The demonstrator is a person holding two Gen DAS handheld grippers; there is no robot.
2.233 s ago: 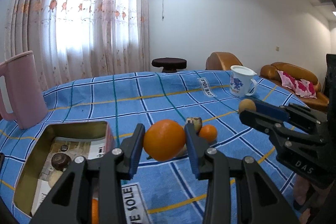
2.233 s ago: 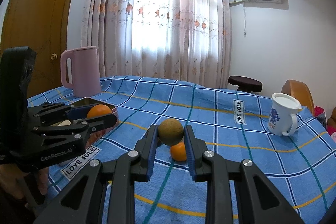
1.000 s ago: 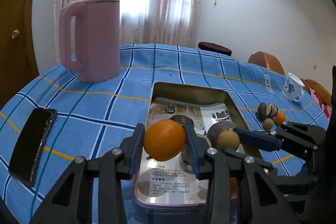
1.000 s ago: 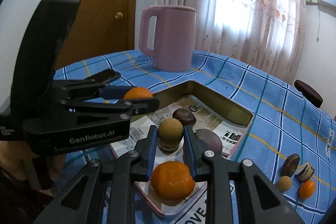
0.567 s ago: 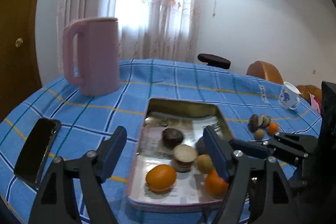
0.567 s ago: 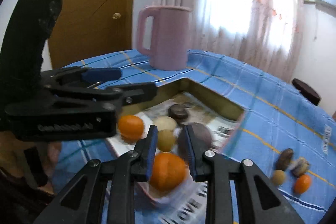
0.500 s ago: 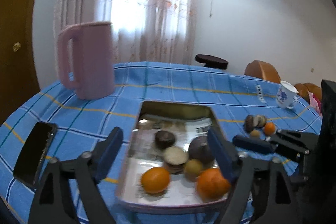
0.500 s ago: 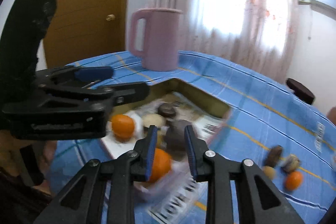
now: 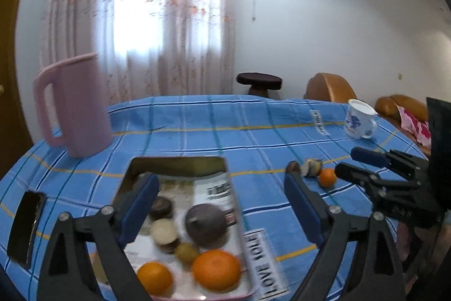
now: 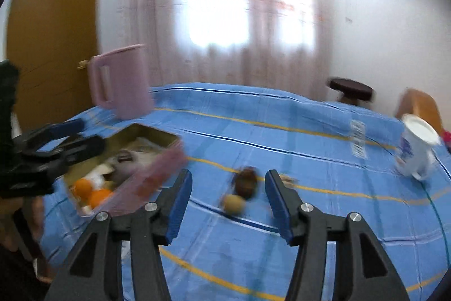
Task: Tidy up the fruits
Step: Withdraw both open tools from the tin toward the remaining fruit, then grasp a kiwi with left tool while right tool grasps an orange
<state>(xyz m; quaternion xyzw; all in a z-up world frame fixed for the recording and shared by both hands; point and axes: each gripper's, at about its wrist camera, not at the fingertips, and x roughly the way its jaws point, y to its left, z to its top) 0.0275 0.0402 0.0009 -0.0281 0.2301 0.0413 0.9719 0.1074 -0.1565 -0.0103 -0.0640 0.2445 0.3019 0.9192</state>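
The left tongs (image 9: pixel 220 205) stand wide apart and grasp nothing; between and below their blue pads lies the tray (image 9: pixel 174 162), holding a big orange (image 9: pixel 216 269) nearest, a small orange (image 9: pixel 154 279) to its left, a small tan fruit (image 9: pixel 186 253) just behind them, a dark round fruit (image 9: pixel 205 224), a pale cut piece (image 9: pixel 163 230) and a dark brown piece (image 9: pixel 161 207) farther in. To the right of these tongs, on the blue checked tabletop (image 9: pixel 253 137), a tiny orange (image 9: pixel 327 177) sits beside two brown pieces (image 9: pixel 311 167), just ahead of the right tongs (image 9: pixel 345 161) seen from the side. In the right wrist view, which is blurred, the right tongs (image 10: pixel 228 205) are opening with nothing clamped; a dark fruit (image 10: pixel 246 184) and a tan fruit (image 10: pixel 233 203) lie on the cloth beyond the gap, apart from the pads. The tray sits to their left, under the left tongs. A pink jug (image 9: pixel 74 109) stands beyond the tray, a phone (image 9: pixel 26 224) lies left of it, and a white cup (image 9: pixel 359 123) stands far right.
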